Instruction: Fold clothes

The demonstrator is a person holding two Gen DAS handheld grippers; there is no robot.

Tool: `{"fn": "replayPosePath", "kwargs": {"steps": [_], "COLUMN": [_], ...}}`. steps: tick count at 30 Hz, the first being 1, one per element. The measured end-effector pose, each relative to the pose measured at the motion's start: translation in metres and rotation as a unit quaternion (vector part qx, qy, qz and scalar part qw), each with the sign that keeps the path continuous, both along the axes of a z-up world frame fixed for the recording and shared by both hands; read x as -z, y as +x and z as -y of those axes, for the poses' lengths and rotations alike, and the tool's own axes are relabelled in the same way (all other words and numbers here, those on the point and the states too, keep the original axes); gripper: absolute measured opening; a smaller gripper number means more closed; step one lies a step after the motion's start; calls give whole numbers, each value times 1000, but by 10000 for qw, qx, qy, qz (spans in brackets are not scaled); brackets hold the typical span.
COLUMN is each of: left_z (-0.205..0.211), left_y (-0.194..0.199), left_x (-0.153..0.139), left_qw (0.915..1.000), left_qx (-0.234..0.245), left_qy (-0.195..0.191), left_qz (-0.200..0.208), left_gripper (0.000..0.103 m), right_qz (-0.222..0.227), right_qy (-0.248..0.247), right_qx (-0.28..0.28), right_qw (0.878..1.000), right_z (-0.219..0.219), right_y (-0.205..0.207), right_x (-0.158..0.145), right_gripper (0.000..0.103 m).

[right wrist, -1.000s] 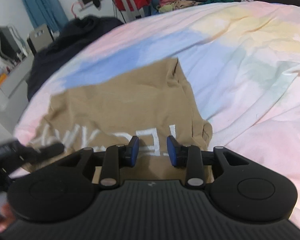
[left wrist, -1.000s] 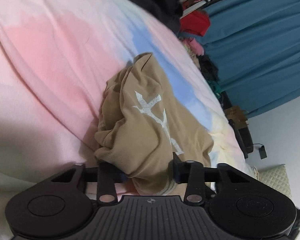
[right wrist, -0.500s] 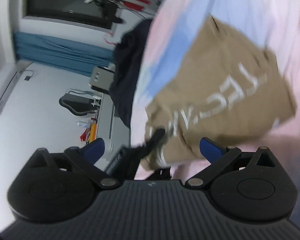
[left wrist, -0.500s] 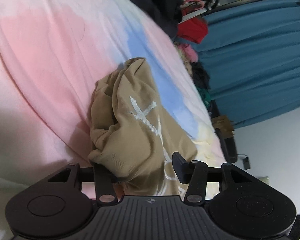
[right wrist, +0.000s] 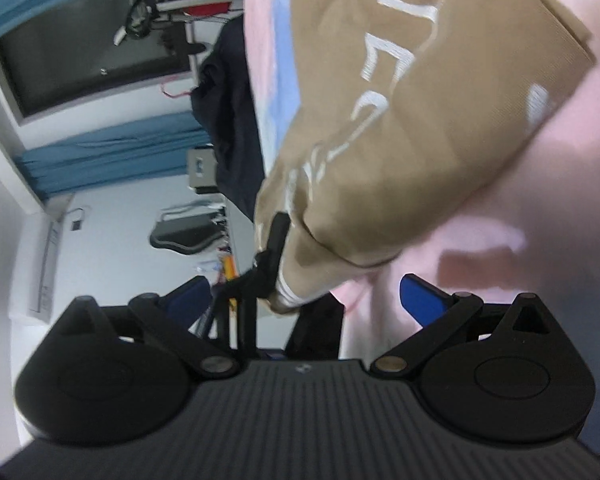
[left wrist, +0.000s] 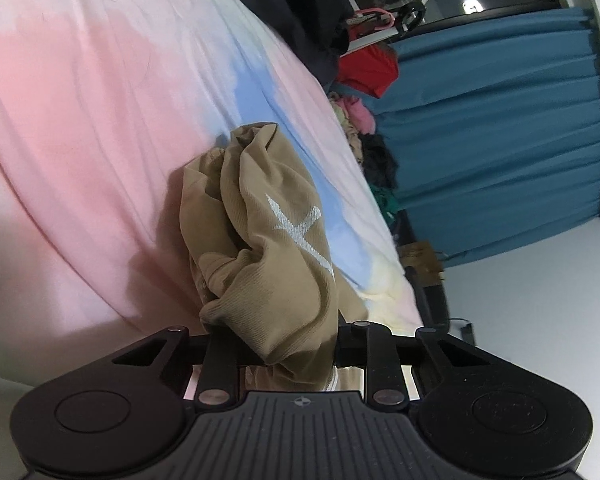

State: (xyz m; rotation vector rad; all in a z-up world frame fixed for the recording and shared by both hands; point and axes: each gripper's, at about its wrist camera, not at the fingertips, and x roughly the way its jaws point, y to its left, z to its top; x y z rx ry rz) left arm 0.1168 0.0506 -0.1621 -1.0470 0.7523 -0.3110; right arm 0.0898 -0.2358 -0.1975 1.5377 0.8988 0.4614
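Note:
A tan shirt (left wrist: 268, 240) with white lettering lies bunched on the pastel bedsheet (left wrist: 80, 120). My left gripper (left wrist: 284, 344) is shut on the tan shirt's near edge, and cloth hides its fingertips. In the right wrist view the tan shirt (right wrist: 400, 112) hangs lifted at one end, gripped by the left gripper's black fingers (right wrist: 274, 248). My right gripper (right wrist: 306, 300) is open and empty, its blue pads (right wrist: 420, 300) wide apart just below the shirt's held corner.
A dark garment (left wrist: 300, 12) lies at the bed's far edge, with red clothing (left wrist: 372, 68) and a pile of clothes (left wrist: 360, 120) beyond. Blue curtains (left wrist: 500, 140) hang behind. An office chair (right wrist: 184, 232) and a dark screen (right wrist: 92, 60) show in the right wrist view.
My right gripper has opened wide, let go of the shirt and rolled sideways. My left gripper has lifted its end of the shirt, bunching the cloth more.

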Motion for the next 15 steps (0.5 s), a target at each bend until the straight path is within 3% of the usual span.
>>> {"fn": "replayPosePath", "kwargs": {"steps": [6, 10, 12, 15], "left_z": [-2, -3, -4, -3], "left_y": [3, 3, 4, 6], "left_x": [4, 3, 3, 4], "left_qw": [9994, 9989, 9986, 9986], "left_qx": [-2, -52, -75, -66], "left_qy": [-350, -443, -499, -511], "left_qz": [72, 146, 151, 142], "left_gripper": [25, 24, 24, 24], "right_qz": [-60, -378, -531, -574], "right_qy": [57, -517, -784, -845], "right_qx": [394, 1050, 1469, 1531], "right_qw": [9992, 9924, 9846, 9829], "right_z": [14, 34, 47, 55], "right_y": [2, -8, -14, -11], "right_x": [3, 1, -3, -5], "right_gripper": [103, 95, 83, 83]}}
